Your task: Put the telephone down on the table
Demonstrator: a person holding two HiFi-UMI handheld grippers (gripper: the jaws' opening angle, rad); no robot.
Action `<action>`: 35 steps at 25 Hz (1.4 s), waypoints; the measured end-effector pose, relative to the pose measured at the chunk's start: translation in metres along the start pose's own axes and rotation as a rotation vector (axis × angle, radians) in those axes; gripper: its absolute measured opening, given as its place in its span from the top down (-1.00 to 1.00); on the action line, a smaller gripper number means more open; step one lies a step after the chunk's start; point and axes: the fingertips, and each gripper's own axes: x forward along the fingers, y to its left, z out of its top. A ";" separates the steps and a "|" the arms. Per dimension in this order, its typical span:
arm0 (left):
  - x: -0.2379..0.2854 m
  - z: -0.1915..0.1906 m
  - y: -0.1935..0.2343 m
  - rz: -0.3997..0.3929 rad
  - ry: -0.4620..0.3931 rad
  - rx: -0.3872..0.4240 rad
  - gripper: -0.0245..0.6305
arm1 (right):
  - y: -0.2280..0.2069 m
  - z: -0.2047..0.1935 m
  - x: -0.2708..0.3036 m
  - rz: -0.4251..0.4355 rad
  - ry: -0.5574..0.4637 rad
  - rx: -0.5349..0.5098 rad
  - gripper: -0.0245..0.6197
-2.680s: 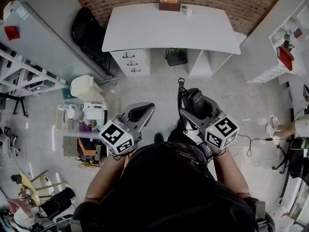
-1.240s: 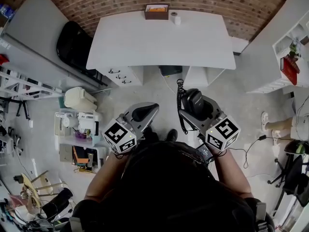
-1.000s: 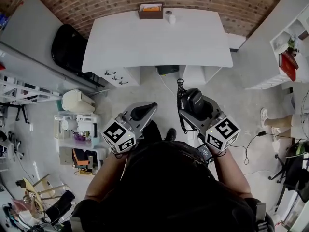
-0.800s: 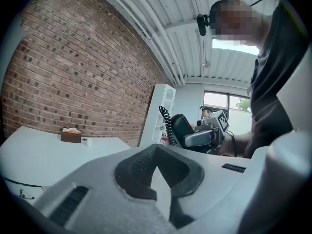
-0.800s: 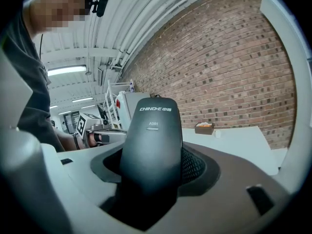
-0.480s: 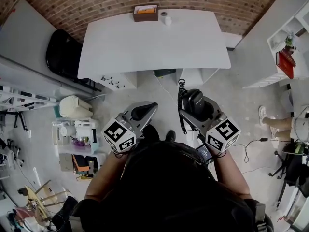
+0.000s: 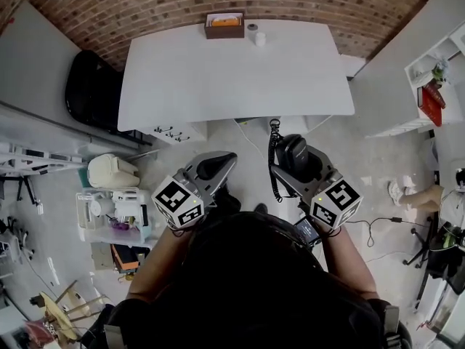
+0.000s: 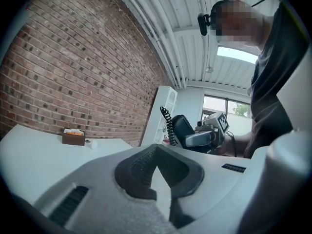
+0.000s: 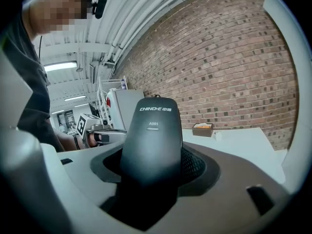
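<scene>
Since a few seconds back the white table (image 7: 232, 78) has grown and slid lower in the upper middle of the head view, and its front edge now covers most of the drawer unit (image 7: 171, 131), so you have walked closer while both grippers kept their places at mid-frame. Your right gripper (image 7: 289, 167) is clamped on the black telephone handset (image 7: 296, 153), which hangs in the air right of centre, below the table's front edge in the picture and, as far as I can judge, not yet over the top. You hold it across its narrow body with one end standing up between the pads, likely so the coiled cord (image 7: 272, 158) dangles free at its left. Your left gripper (image 7: 218, 164) has its jaws pressed together on nothing; it seems to ride along as a spare, since this job needs one hand. Both your elbows are bent and tucked near your body, and the grippers point forward at the table with marker cubes turned up. At the table's far edge, top of frame, sits a brown box (image 7: 224, 25)
</scene>
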 end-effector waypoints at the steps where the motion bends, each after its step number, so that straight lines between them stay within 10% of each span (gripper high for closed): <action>1: -0.002 0.004 0.011 -0.004 -0.001 0.002 0.90 | -0.002 0.004 0.010 -0.005 0.001 0.002 0.05; 18: -0.055 0.061 0.146 -0.068 0.000 0.050 0.90 | -0.002 0.066 0.141 -0.093 -0.022 0.035 0.05; 35: -0.073 0.068 0.169 -0.062 -0.016 0.047 0.90 | 0.003 0.077 0.169 -0.083 -0.032 0.062 0.05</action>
